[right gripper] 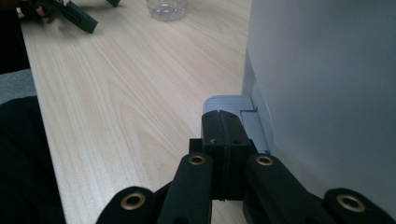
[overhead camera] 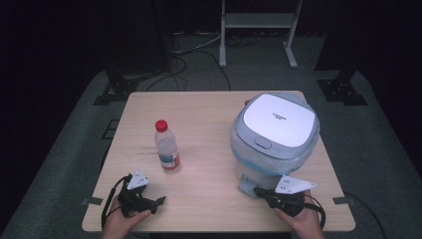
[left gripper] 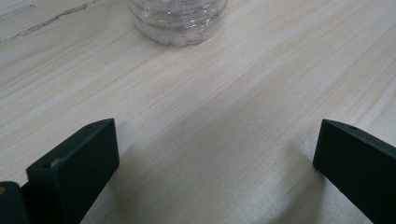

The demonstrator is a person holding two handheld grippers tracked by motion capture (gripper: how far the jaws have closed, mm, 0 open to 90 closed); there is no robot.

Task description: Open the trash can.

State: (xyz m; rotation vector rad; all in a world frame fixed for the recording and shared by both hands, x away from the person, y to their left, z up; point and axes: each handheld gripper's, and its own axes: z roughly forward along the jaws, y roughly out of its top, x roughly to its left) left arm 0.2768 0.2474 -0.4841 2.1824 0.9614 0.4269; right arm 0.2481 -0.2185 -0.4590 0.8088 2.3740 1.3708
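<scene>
A clear plastic bottle (overhead camera: 166,146) with a red cap stands upright left of the table's middle; its base (left gripper: 177,21) shows at the top of the left gripper view. A white and grey trash bin (overhead camera: 273,134) with a push lid and a bag liner stands at the right; its wall (right gripper: 327,84) and grey foot pedal (right gripper: 229,103) rise beside my right gripper. My left gripper (overhead camera: 155,203) rests near the front left edge, jaws wide open (left gripper: 217,158) over bare wood. My right gripper (overhead camera: 258,190) is shut and empty, its tips (right gripper: 220,120) at the pedal.
The wooden table (overhead camera: 209,114) has open room in the middle and along its far edge. Beyond it are grey carpet, cables and a white metal stand (overhead camera: 259,30). The other gripper (right gripper: 74,16) lies far off in the right gripper view.
</scene>
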